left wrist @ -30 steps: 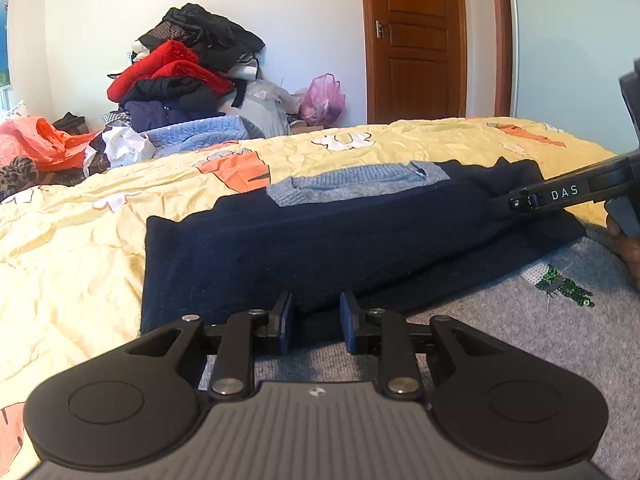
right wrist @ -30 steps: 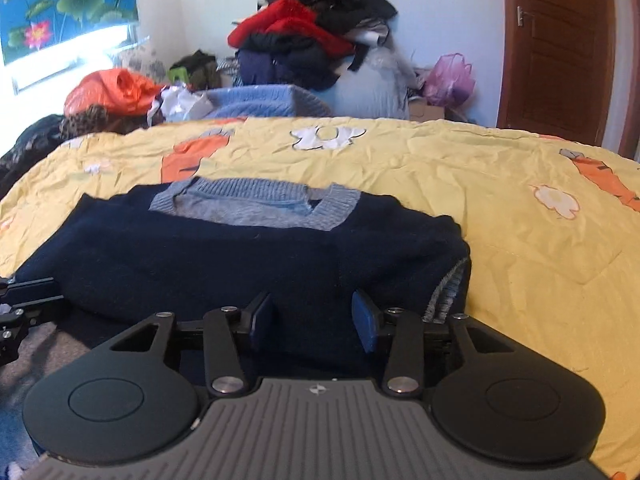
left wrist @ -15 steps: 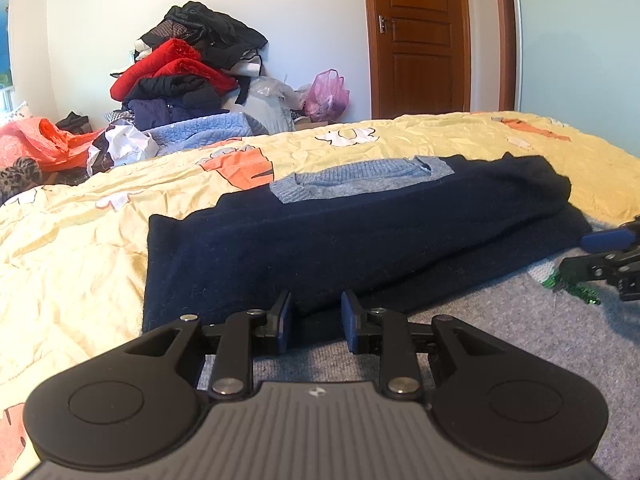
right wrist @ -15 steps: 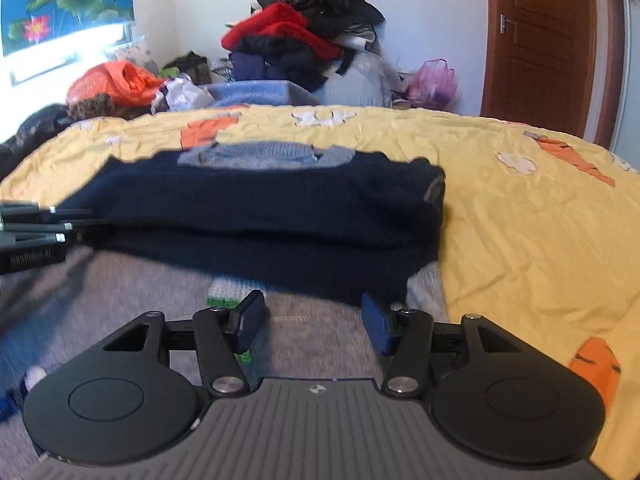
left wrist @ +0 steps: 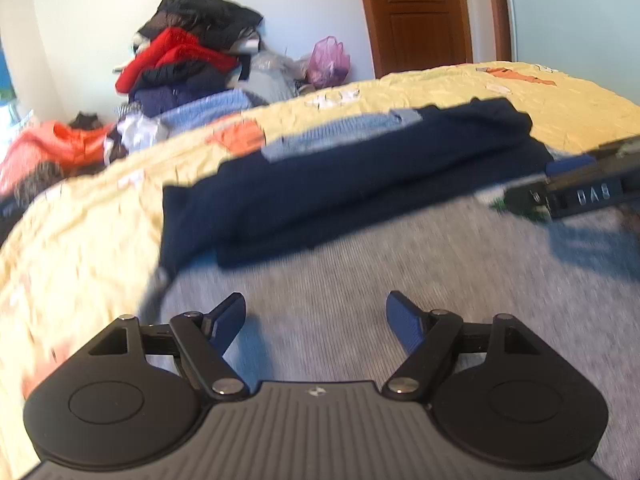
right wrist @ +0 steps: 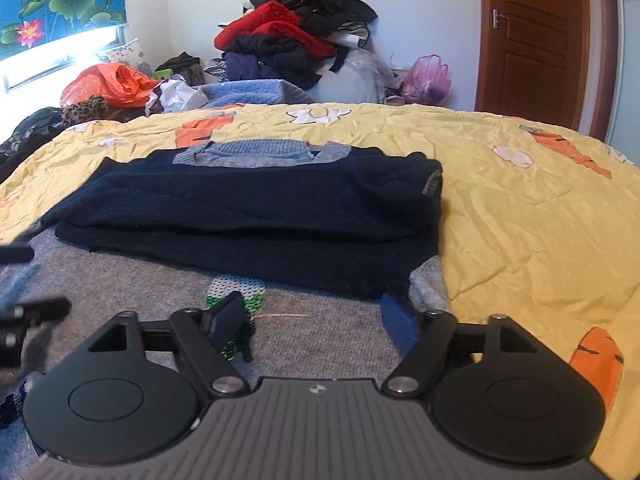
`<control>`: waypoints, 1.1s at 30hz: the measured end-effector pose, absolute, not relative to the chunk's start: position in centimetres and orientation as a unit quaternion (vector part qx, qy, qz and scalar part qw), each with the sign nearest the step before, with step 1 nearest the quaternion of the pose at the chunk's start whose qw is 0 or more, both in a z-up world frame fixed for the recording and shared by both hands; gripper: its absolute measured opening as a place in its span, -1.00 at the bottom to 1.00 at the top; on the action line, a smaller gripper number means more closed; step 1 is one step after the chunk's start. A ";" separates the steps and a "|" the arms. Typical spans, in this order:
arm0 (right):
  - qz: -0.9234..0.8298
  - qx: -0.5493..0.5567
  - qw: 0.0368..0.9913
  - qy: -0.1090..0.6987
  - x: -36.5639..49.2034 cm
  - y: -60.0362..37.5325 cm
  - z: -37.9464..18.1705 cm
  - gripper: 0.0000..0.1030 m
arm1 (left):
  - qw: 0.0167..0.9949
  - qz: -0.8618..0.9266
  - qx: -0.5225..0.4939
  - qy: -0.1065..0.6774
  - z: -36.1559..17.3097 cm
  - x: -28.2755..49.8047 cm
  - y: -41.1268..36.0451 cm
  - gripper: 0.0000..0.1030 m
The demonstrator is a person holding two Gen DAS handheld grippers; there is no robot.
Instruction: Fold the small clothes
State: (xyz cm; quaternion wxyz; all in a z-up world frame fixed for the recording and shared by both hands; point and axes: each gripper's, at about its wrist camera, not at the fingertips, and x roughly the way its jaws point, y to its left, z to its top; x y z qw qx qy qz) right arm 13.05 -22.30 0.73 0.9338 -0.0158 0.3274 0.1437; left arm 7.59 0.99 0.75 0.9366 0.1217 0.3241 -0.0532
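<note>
A bed (right wrist: 520,208) covered by a yellow quilt printed with orange and white figures fills the room's foreground. Beyond its far edge, a heap of clothes (right wrist: 296,36) is piled against a white wall (right wrist: 432,20). A brown panelled door (right wrist: 532,40) is set at the right. At the left, a bright window (right wrist: 60,56) is seen under a lotus-print blind (right wrist: 60,0).

Bed (right wrist: 520,216), yellow carrot-print cover; grey-and-navy sweater (right wrist: 248,208) lying folded on it
</note>
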 end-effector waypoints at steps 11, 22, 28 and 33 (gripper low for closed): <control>0.138 -0.049 0.932 0.331 6.2 -21.2 0.9 0.73 | 0.936 -0.041 0.018 0.350 -0.1 8.7 3.7 0.96; 0.124 -0.036 0.930 0.343 6.8 -21.3 0.7 1.00 | 0.930 -0.019 0.013 0.367 0.6 7.6 3.6 0.98; 0.125 -0.034 0.930 0.343 6.8 -21.3 0.7 1.00 | 0.929 -0.041 0.015 0.369 0.5 3.7 3.2 0.98; 0.106 -0.023 0.946 0.306 5.5 -22.1 1.4 0.83 | 0.934 -0.040 0.017 0.355 0.0 3.6 3.2 1.00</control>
